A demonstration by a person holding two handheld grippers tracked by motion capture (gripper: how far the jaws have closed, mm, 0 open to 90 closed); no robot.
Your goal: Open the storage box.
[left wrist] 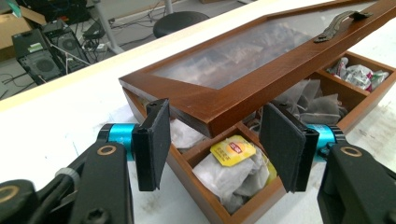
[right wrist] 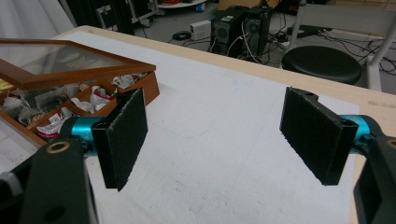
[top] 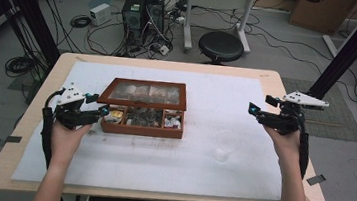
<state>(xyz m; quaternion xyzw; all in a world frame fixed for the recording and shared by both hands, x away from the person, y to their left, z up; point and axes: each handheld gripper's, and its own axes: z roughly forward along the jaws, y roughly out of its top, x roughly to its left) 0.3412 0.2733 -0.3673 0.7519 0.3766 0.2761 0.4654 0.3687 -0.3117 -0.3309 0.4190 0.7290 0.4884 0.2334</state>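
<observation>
Wooden tea box [top: 142, 122] left of centre on white mat [top: 199, 168] covering bench [top: 279, 83]. Glass-paned lid [left wrist: 261, 65] raised, tilted over rear compartments, metal handle [left wrist: 338, 23] on top. Contents under pane blurred, not identifiable. Front compartments open to view: yellow-tagged tea bag [left wrist: 232, 152] in nearest one, red-and-white packets [right wrist: 100, 100] at far end. Box cut off at edge of left tool view.

Left tool [top: 101, 112] at box's left end, jaws apart, straddling lid corner, contact not determinable. Right tool [top: 255, 111] well apart to the right, above bare mat, jaws wide apart, nothing between. Faint round mark [top: 221, 153] on mat, nature unclear. Black stool [top: 221, 45] beyond bench.
</observation>
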